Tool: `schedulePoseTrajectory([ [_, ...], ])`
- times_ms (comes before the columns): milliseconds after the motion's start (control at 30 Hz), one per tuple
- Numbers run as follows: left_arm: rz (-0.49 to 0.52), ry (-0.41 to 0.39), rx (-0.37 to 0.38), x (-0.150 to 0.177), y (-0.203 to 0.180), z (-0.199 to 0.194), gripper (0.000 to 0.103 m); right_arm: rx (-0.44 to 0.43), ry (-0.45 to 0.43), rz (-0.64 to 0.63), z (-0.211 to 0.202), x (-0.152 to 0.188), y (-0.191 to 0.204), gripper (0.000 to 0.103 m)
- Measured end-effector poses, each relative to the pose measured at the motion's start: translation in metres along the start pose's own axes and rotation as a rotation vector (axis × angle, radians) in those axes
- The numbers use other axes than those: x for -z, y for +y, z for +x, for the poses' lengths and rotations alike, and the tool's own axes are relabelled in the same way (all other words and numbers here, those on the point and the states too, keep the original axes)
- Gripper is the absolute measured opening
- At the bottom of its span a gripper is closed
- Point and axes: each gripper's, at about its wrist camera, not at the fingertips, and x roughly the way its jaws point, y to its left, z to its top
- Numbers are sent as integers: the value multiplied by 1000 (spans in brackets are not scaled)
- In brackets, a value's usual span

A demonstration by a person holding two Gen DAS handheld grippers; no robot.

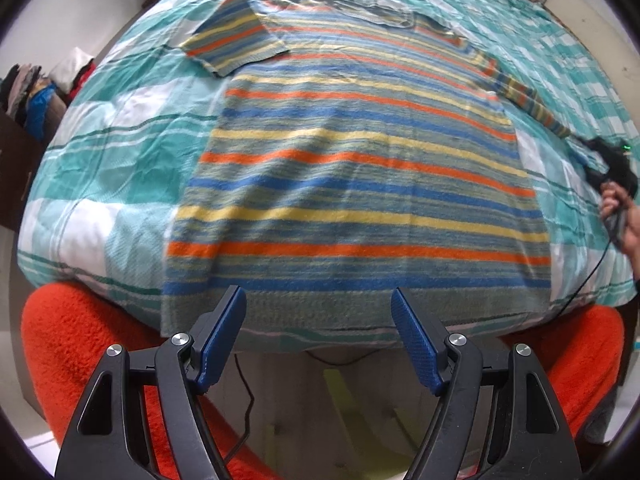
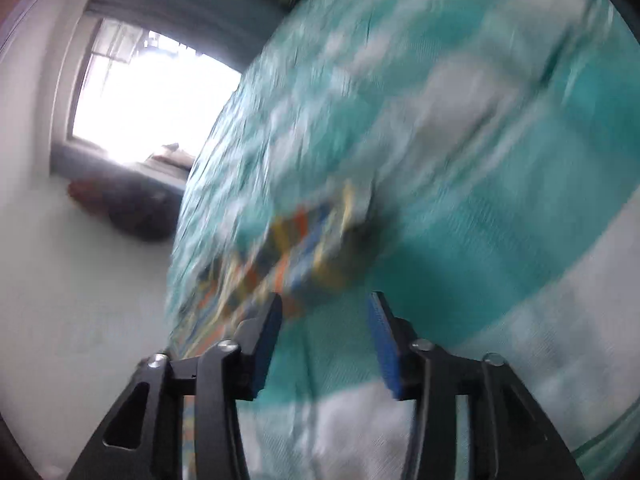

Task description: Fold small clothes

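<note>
a: garment status?
b: striped sweater [image 1: 352, 168] lies flat, spread on the bed [image 1: 100, 152], hem at the near edge. one sleeve [image 1: 236, 32] is folded in over the chest; the other sleeve [image 1: 528, 100] stretches out sideways.
a: left hand-held gripper [image 1: 318, 320]?
b: released, jaws wide, poised above the hem, nothing between them.
a: right hand-held gripper [image 2: 324, 320]?
b: view badly blurred. jaws parted, no cloth between the pads; the sleeve end [image 2: 304, 240] lies just ahead on the checked cover. in the left view a hand [image 1: 620, 216] grips it beside that cuff.
a: surroundings?
b: orange fleece [image 1: 80, 340] below the bed edge, window [image 2: 148, 92] beyond.
</note>
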Motion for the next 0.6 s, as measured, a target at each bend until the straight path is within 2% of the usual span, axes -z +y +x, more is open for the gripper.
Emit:
schedulePoseTrajectory([
  [67,19,-8,-6,-1,-6,-3,77,34,56,-50,30,14,3,29],
  [133,26,-20,-16,-1,-8,-8,77,68,10,-99,46,16,8,25],
  [200,20,-32,-25,0,-5,-15,77,-22,-88,-6,52,10,-1,26],
  [267,-5,-32,-30,1,2,-16,77,-74,-158,66,56,10,-10,26],
  [333,-32,-13,-23,1,8,-12,77,-70,-179,72,60,10,-10,15],
  [367,-48,3,-13,1,11,-8,77,-52,-184,70,62,10,-11,6],
  [400,-55,9,-9,0,12,-7,77,-38,-191,78,62,9,-12,2],
  [600,-46,-4,-8,1,11,-9,77,-44,-221,67,17,16,-2,1],
])
